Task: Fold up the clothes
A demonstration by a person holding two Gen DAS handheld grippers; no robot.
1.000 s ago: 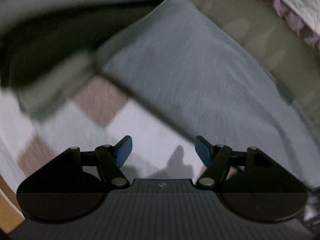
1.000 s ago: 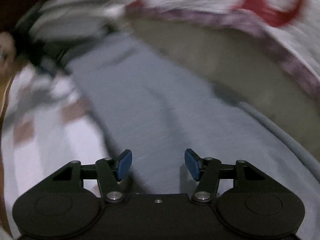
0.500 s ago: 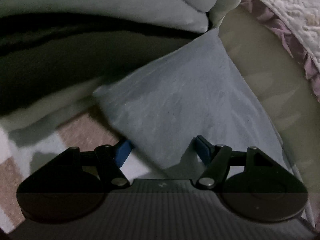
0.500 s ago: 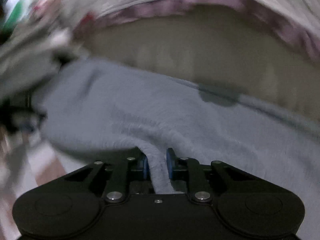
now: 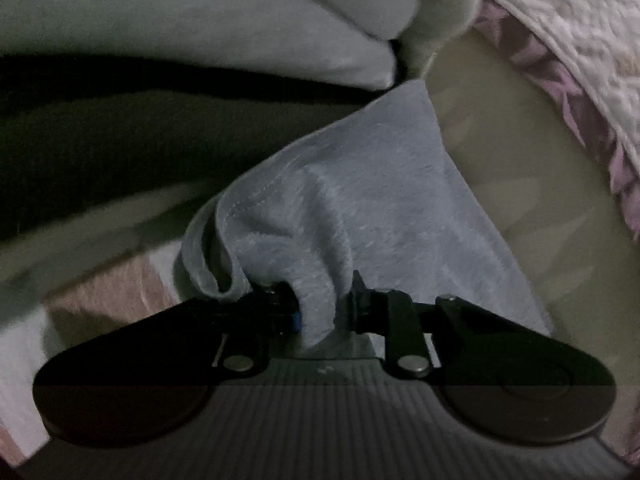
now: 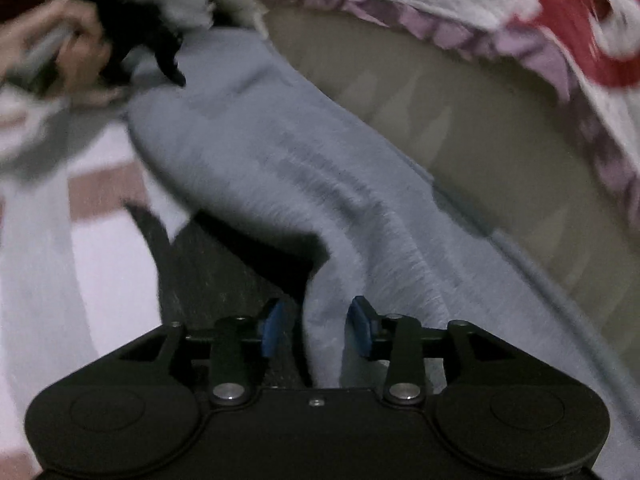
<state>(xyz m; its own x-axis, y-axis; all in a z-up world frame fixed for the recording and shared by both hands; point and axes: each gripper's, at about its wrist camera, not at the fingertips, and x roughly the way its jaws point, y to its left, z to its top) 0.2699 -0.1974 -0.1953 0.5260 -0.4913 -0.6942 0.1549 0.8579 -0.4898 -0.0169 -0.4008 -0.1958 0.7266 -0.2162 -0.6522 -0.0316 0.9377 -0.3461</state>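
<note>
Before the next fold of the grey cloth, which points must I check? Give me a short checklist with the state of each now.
1. Left hand-held gripper closed on the grey cloth: ok, its jaws have just closed and a bunched fold sits between them.
2. Right hand-held gripper gripping the cloth: not ok, its jaws have just opened; the fabric lies between them but is not pinched.
3. Cloth flat: not ok, wrinkled near both grippers.
4. Cloth lying on the bed sheet: ok.
5. Cloth free of the folded pile: cannot tell.
</note>
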